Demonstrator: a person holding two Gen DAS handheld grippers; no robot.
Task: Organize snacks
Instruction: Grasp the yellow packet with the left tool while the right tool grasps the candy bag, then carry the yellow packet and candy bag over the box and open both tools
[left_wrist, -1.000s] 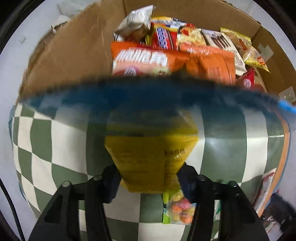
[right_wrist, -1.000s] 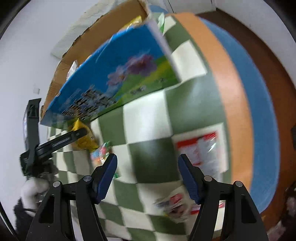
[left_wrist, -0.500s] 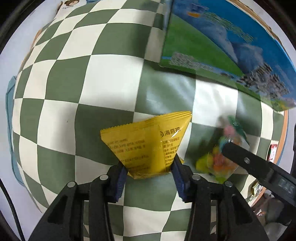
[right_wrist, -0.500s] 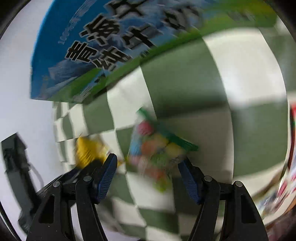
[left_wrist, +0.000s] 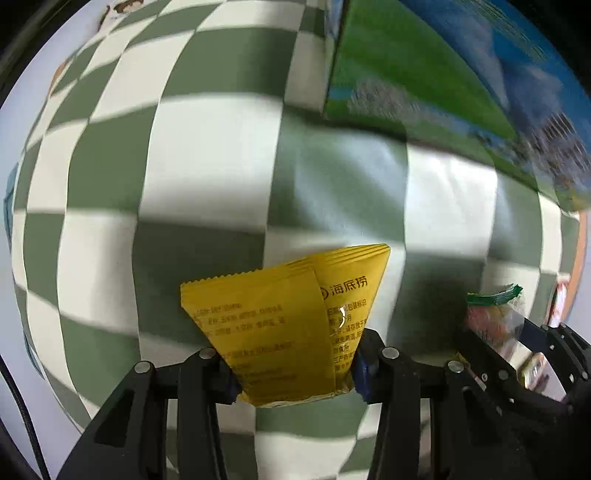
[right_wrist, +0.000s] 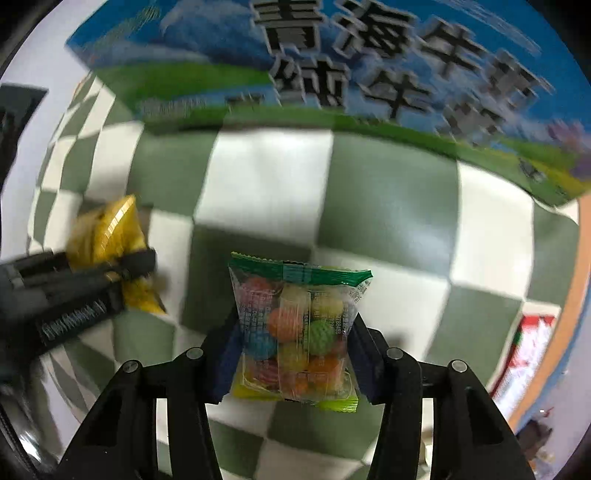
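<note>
Both hands are loaded at once; the left claw is clamped on a yellow sachet, pinching its lower end so the crimped top stands up and forward; the right claw is closed on a clear candy bag full of coloured balls, its green seal uppermost. From the right-hand camera the yellow sachet shows off to the left, so the two packets ride side by side, near each other but apart. Under them lies the green-and-white checked cloth of the table; just beyond rises the blue and green printed box, its side filling the top of both views; its inside is hidden from here. At the far right edge another packet, red and white, lies on the cloth, untouched. I would judge the job somewhere in the middle: two snacks lifted and not yet set down anywhere, at least one more waiting on the table; how many have already been sorted I cannot say.
</note>
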